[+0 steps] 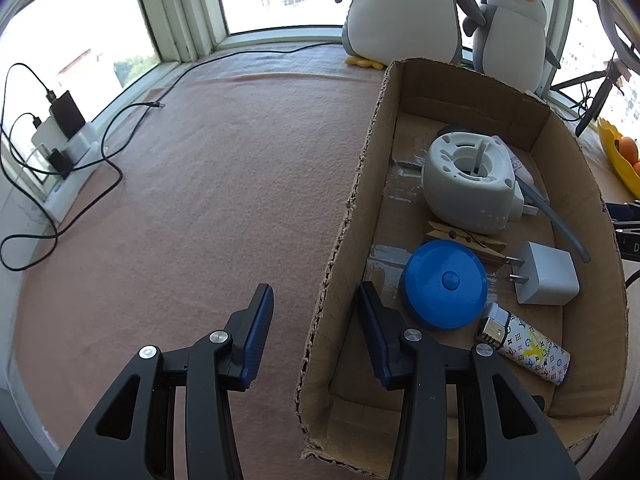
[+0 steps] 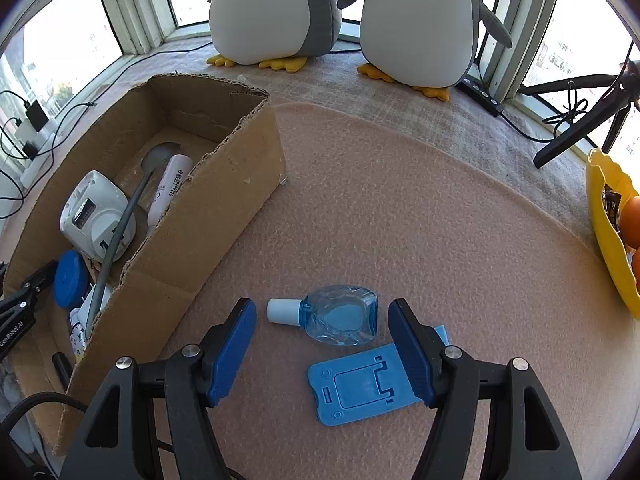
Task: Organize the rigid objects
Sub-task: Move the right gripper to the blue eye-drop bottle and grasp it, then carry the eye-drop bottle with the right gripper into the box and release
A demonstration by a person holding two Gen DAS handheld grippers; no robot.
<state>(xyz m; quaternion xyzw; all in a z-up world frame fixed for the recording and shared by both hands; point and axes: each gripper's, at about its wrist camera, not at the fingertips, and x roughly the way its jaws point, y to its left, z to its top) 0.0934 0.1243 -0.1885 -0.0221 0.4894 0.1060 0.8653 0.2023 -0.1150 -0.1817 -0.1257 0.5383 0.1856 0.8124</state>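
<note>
A cardboard box holds a white round device, a wooden clothespin, a blue round lid, a white charger plug, a patterned lighter and a grey spoon. My left gripper is open and empty, straddling the box's left wall. On the pink mat lie a small clear blue bottle with a white cap and a flat blue phone stand. My right gripper is open, its fingers either side of the bottle and above it.
Two plush penguins stand at the back by the window. A yellow bowl with oranges sits at the right edge. A power strip with chargers and cables lies far left. A black tripod stands at back right.
</note>
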